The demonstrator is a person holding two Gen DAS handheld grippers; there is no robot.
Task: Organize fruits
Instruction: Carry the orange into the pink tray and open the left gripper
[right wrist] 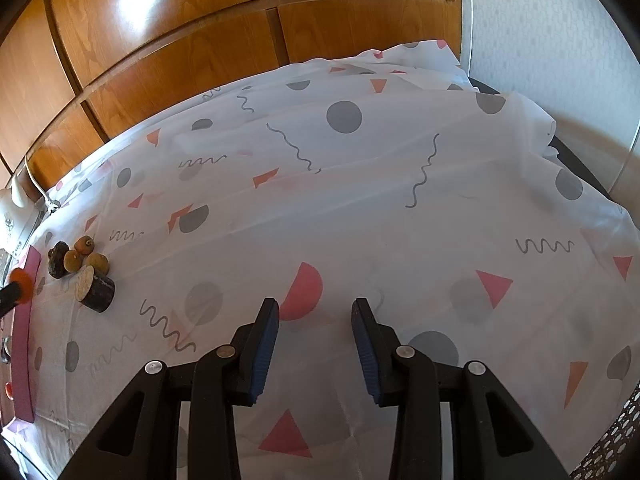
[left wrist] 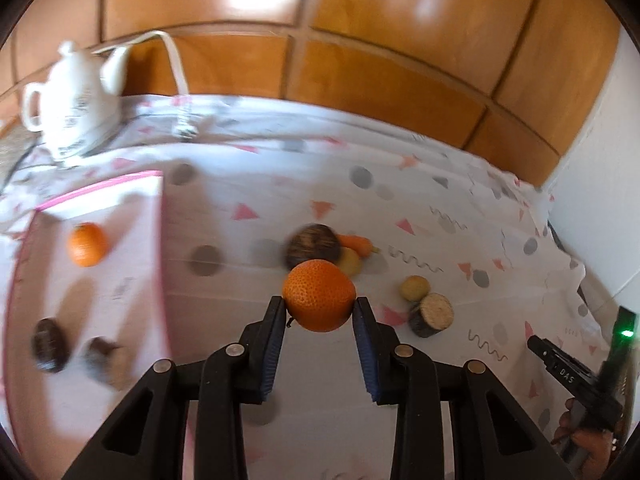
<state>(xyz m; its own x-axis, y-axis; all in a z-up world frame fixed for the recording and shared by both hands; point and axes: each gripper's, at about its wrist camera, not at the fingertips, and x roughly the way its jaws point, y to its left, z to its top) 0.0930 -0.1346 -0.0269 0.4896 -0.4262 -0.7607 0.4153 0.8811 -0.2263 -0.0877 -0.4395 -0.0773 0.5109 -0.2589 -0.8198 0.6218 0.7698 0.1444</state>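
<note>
My left gripper is shut on an orange mandarin and holds it above the patterned tablecloth. To the left lies a pink-edged white box holding another mandarin and dark blurred items. Behind the held mandarin lie a dark round piece, a carrot-like piece, a yellow round piece and a cut log-shaped piece. My right gripper is open and empty over bare cloth. The fruit group and the held mandarin show at the far left of the right wrist view.
A white teapot and a white cable stand at the back left by the wooden cupboard wall. The right gripper shows at the lower right of the left wrist view. A white wall borders the right side.
</note>
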